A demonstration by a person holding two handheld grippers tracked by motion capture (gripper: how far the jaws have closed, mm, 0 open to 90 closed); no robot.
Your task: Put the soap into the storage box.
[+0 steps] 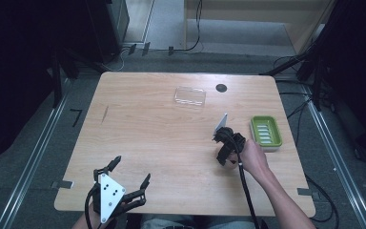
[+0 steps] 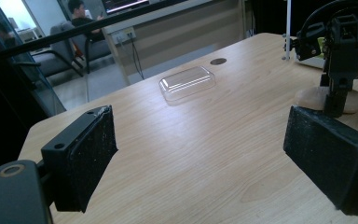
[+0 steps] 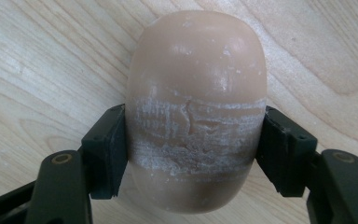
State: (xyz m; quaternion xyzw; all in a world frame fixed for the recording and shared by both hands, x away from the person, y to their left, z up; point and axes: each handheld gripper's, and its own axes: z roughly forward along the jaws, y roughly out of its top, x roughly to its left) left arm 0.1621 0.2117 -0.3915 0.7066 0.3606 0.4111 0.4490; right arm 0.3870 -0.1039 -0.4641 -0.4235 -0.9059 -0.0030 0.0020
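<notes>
A beige oval bar of soap (image 3: 196, 84) lies on the wooden table (image 1: 147, 133), its middle scuffed white. My right gripper (image 3: 193, 154) points down at it, with both black pads pressed against its sides. The left gripper view shows the soap (image 2: 307, 99) under the right gripper (image 2: 336, 105) at the far right. In the high view the right gripper (image 1: 225, 151) is right of centre, next to a green soap dish (image 1: 265, 132). My left gripper (image 1: 132, 169) rests near the front left edge, its jaws wide apart around nothing (image 2: 200, 158).
A clear plastic lid (image 1: 189, 96) lies toward the back middle of the table, with a round black hole (image 1: 221, 88) just beyond it. The green dish sits close to the right edge. Cables and metal rails run along the floor around the table.
</notes>
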